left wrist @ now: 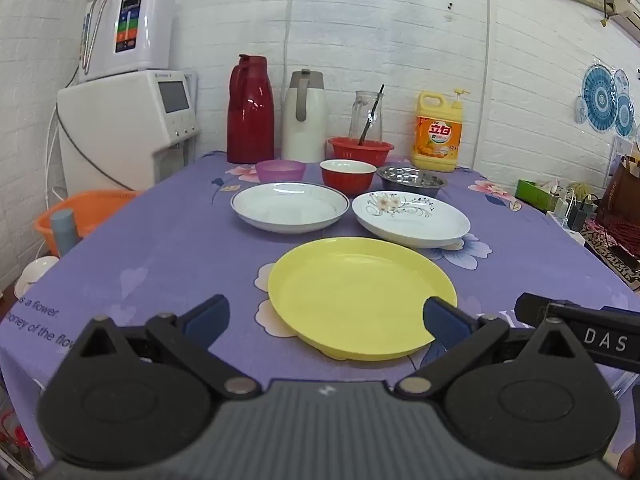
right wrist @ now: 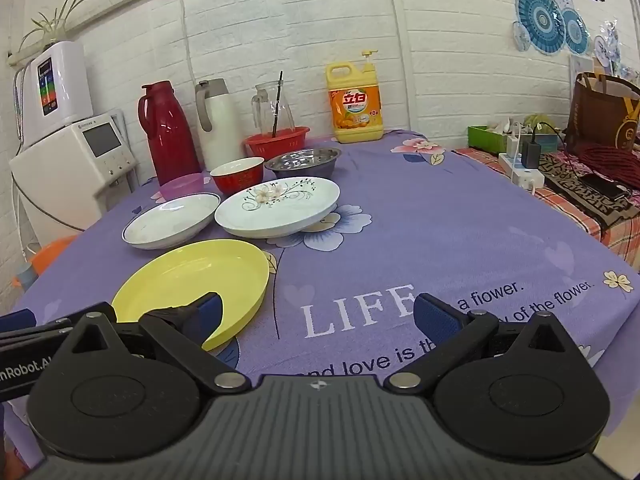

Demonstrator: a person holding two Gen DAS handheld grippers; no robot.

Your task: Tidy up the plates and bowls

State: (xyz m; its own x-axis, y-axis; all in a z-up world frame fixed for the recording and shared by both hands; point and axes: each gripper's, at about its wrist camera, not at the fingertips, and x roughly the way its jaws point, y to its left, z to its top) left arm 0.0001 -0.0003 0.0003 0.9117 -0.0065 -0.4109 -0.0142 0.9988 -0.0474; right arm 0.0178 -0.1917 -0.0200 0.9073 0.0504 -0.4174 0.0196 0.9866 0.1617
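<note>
Just ahead of the left gripper, spread wide, sits the yellow plate, empty; beyond it two white plates, three bowls. Right gripper gapes over the counter.

The yellow plate looks like matt plastic. Both white plates shine like glazed ceramic. The steel bowl is polished metal. Printed cloth covers the counter.
</note>
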